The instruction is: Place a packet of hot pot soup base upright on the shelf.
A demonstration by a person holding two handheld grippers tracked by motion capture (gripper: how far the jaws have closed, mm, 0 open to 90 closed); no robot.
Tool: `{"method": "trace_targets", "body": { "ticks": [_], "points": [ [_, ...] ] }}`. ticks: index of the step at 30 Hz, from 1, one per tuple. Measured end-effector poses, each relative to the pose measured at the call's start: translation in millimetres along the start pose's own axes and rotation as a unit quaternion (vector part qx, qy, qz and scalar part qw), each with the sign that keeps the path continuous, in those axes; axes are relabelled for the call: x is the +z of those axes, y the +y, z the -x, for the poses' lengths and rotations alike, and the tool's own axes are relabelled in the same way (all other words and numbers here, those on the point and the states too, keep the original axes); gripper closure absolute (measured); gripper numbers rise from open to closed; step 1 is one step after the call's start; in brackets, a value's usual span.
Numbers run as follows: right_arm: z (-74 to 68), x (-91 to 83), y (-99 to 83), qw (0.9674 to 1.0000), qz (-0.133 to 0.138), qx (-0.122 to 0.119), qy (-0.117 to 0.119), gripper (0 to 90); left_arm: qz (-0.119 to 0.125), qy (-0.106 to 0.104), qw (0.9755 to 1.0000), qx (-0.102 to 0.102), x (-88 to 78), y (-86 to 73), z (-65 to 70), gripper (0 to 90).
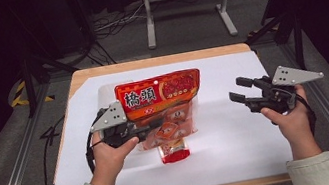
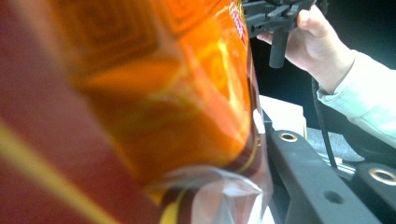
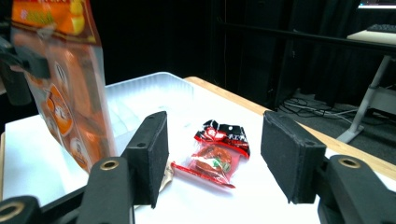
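The table [image 1: 246, 170], covered by a white sheet with wood showing along its edges, carries everything. A clear plastic tray [image 3: 154, 91] sits toward the table's far edge, behind the bag. The big orange snack bag [image 1: 162, 105] stands upright above the middle of the table, nearer the left edge, lifted off the sheet; its printed top faces the camera in the high view, and small wrapped packets show through its clear lower part. The left gripper [image 1: 145, 128] is clenched on the bag's lower left part, pads pressing the plastic. The right gripper [image 1: 235, 89] hangs above the right side of the table, well apart from the bag, jaws spread with nothing between them. A small red packet [image 1: 175, 151] lies flat on the sheet just below the bag, toward the near edge.
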State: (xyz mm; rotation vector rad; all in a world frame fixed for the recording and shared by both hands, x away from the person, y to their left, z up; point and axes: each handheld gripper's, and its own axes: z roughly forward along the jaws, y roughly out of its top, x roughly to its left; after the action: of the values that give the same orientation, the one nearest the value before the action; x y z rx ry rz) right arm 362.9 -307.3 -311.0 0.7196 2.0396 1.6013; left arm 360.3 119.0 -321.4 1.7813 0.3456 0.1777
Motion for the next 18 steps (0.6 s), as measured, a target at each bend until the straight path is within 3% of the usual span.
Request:
{"method": "trace_targets", "body": {
  "ticks": [10, 18],
  "points": [
    [4.1, 2.6, -6.6, 0.9999, -0.011, 0.007, -0.001, 42.4, 0.011, 0.012, 0.9999, -0.001, -6.6, 17.3, -13.5, 71.4],
    [5.3, 2.2, -7.7, 0.9999, -0.011, 0.009, -0.003, 42.5, 0.007, 0.029, 0.9996, -0.001, -12.0, 32.5, -26.6, 71.4]
  ]
}}
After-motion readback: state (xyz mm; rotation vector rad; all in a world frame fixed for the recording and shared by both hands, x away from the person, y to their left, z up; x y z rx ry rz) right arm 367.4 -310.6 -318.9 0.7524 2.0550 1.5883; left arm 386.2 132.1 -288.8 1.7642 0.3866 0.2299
